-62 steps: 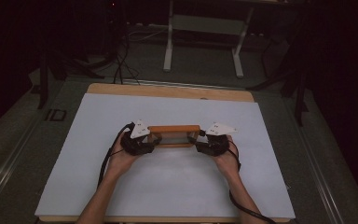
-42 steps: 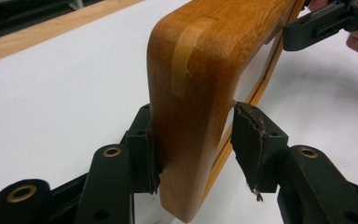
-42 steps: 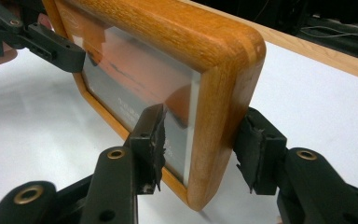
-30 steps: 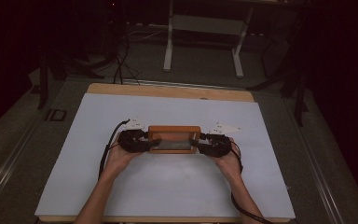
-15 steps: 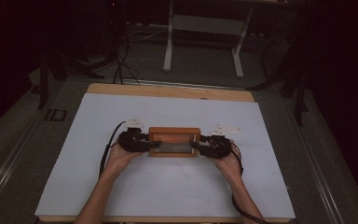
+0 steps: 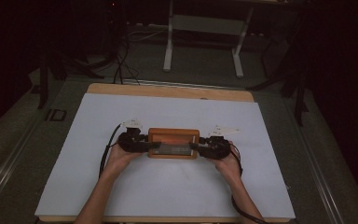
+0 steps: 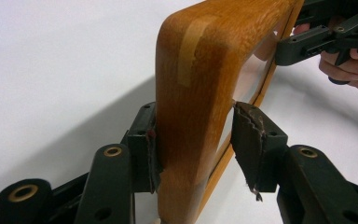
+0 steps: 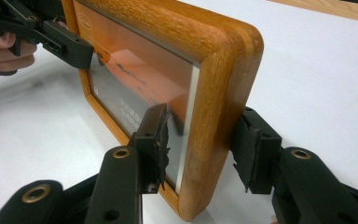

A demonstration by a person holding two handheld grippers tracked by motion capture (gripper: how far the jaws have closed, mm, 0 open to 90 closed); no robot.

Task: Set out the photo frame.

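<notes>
I've got a wooden picture frame (image 6: pixel 173 143) near the centre of the white table cover (image 6: pixel 177 112), held between both grippers: left gripper (image 6: pixel 154 145) on its 9 o'clock end, right gripper (image 6: pixel 193 147) on its 3 o'clock end.

Handling, my read: solid oak-type wood, stiff, won't flex, moderate wt. The glazed front is the fragile bit and prob slick, so I'd keep the pads on the wooden side rails, not on the pane. Rounded, varnished corners could slip if grip is light. Two-end hold is the right place; one end alone would let it swing.

Claw state: in the left gripper view the left gripper (image 7: pixel 193 140) straddles the frame's end rail (image 7: pixel 191 116). One pad looks pressed on the wood, the other stands a hair off, so I read it as spread round the rail, not pinching. In the right gripper view the right gripper (image 8: pixel 205 140) has one pad in front of the glass side and one behind the rail, with a small gap at the rear pad, so spread too, by the look of it.

Views differ: the high view gives the frame's place on the table and both hands, but no jaw detail. The right gripper view shows the orange picture w/ small text under the glass. The left gripper view shows a pale corner spline in the wood, and the other gripper at 2 o'clock.
</notes>
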